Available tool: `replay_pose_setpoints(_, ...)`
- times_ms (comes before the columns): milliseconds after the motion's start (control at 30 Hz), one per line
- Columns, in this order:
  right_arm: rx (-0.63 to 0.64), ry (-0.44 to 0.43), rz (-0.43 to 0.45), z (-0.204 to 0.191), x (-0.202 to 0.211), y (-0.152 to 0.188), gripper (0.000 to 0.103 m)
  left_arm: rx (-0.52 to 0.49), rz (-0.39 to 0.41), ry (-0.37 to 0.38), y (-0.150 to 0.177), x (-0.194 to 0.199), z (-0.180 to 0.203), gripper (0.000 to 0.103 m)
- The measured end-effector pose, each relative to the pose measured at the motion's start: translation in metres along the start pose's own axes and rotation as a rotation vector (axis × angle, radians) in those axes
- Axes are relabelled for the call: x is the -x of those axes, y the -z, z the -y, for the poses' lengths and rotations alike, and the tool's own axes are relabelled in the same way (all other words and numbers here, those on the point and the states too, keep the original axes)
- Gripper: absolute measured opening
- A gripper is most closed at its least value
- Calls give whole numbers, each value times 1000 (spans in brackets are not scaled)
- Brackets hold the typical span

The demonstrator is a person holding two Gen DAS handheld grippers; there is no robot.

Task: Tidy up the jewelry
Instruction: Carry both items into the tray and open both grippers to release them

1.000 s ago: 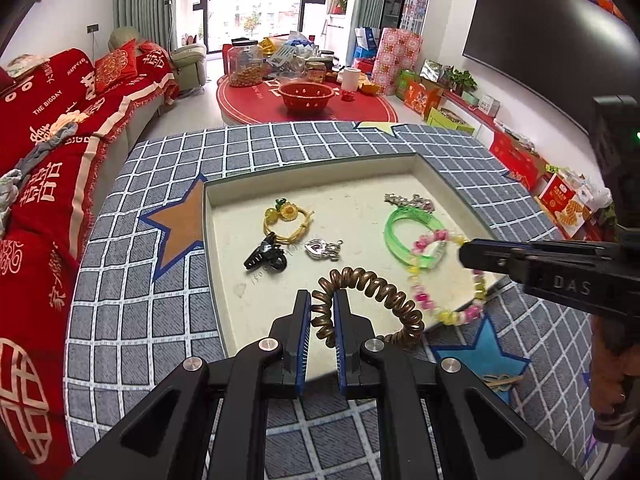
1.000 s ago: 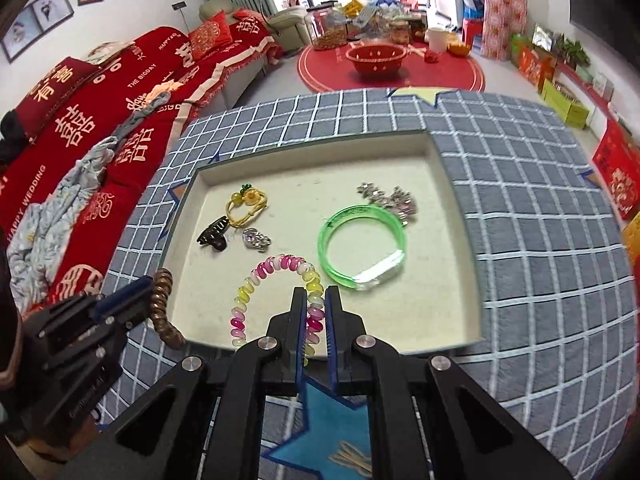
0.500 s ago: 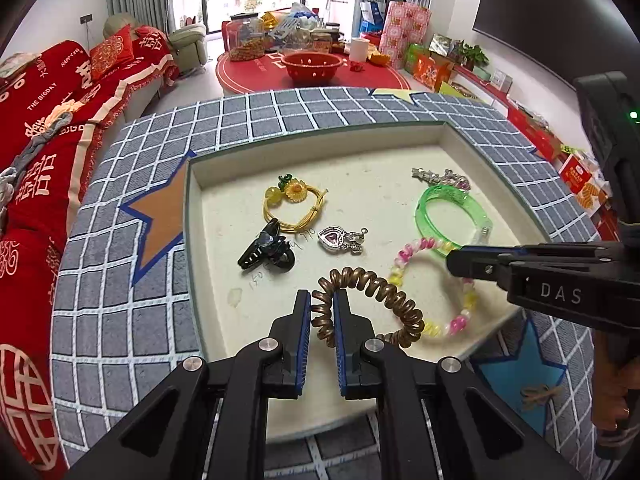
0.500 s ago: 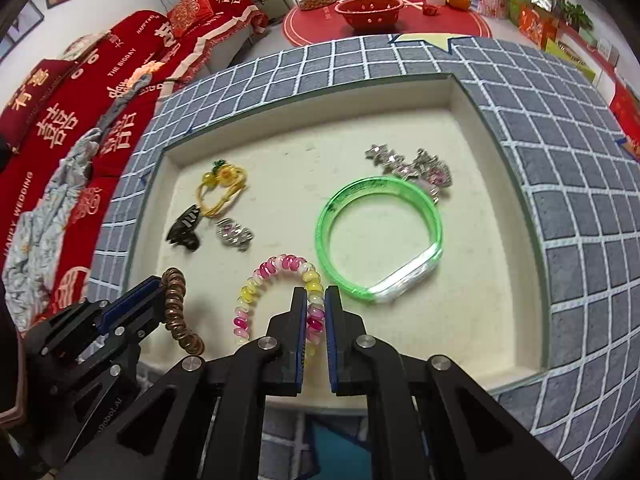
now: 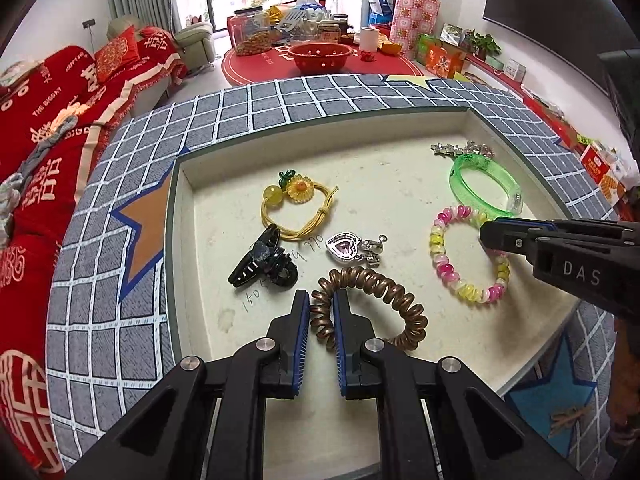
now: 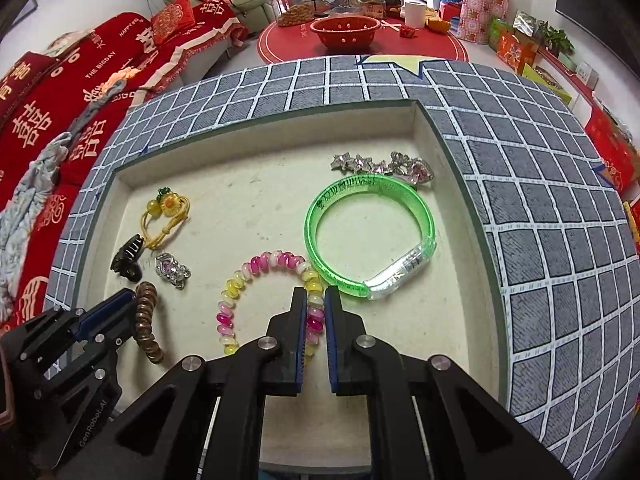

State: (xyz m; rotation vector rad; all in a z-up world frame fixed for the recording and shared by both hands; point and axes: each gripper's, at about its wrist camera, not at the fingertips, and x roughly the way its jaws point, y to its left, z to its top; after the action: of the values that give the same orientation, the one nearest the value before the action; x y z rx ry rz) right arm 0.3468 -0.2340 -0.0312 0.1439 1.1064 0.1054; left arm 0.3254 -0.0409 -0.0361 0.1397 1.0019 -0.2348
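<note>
Only left view shows handwritten digits [image 5: 280, 268] on tray [image 5: 180, 240]

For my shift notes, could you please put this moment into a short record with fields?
tray: beige tray on checked cloth
left gripper: shut on brown coil tie
right gripper: shut on pink-yellow bracelet
loose in tray: green bangle, yellow flower tie, black claw clip, heart charm, silver star clip
green bangle vs star clip: touching, far right corner
</note>
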Motion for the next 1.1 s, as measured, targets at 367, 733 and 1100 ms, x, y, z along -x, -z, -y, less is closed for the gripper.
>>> replay_pose_setpoints(367, 4, 0, 5, 0, 1, 2, 10, -30, 13, -46, -1, 1, 7, 25)
replay_pose_setpoints(733, -75, -101, 11, 10, 11, 4, 38, -24, 34, -60, -2, 10, 6, 25)
replay_pose_setpoints(1100, -114, -136, 76, 18, 44, 8, 53, -20, 127, -76, -5, 37, 6, 89)
